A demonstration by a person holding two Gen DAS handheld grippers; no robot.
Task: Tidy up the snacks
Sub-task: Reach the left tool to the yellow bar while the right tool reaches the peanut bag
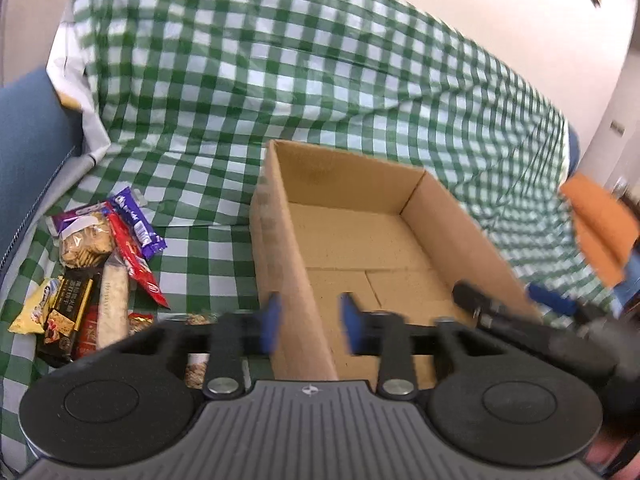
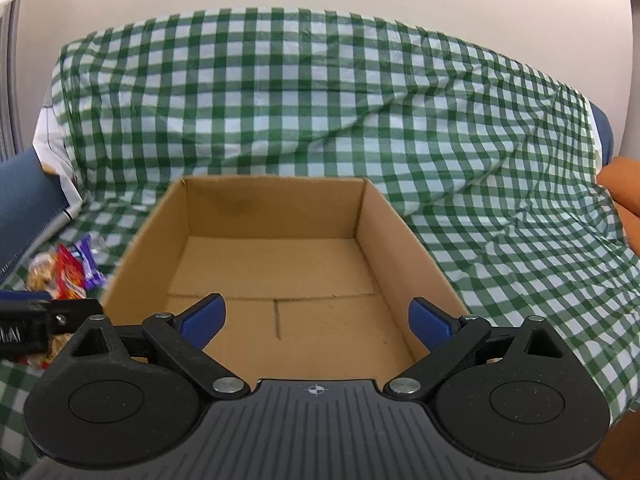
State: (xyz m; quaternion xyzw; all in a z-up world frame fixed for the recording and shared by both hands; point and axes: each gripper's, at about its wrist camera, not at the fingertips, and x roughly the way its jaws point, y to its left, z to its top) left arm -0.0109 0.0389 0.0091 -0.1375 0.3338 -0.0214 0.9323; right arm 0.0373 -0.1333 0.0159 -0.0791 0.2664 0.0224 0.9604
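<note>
An open cardboard box (image 1: pixel 280 240) (image 2: pixel 400 248) rests on a green checked cloth (image 1: pixel 280 80) with nothing in it. My left gripper (image 1: pixel 310 320) has its blue fingers (image 1: pixel 270 322) set narrow, one on each side of the box's left wall. Blur hides whether the pads press on the wall. No snack is between them. A pile of wrapped snacks (image 1: pixel 100 272) (image 2: pixel 64 276) lies on the cloth left of the box. My right gripper (image 2: pixel 316 320) hangs open over the near part of the box with nothing in it; its fingers (image 1: pixel 552 302) show at the box's right wall.
The cloth drapes over a sofa back against a pale wall. A blue armrest (image 1: pixel 28 160) borders the snack pile on the left. An orange cushion (image 1: pixel 600 232) (image 2: pixel 624 188) sits to the right of the box.
</note>
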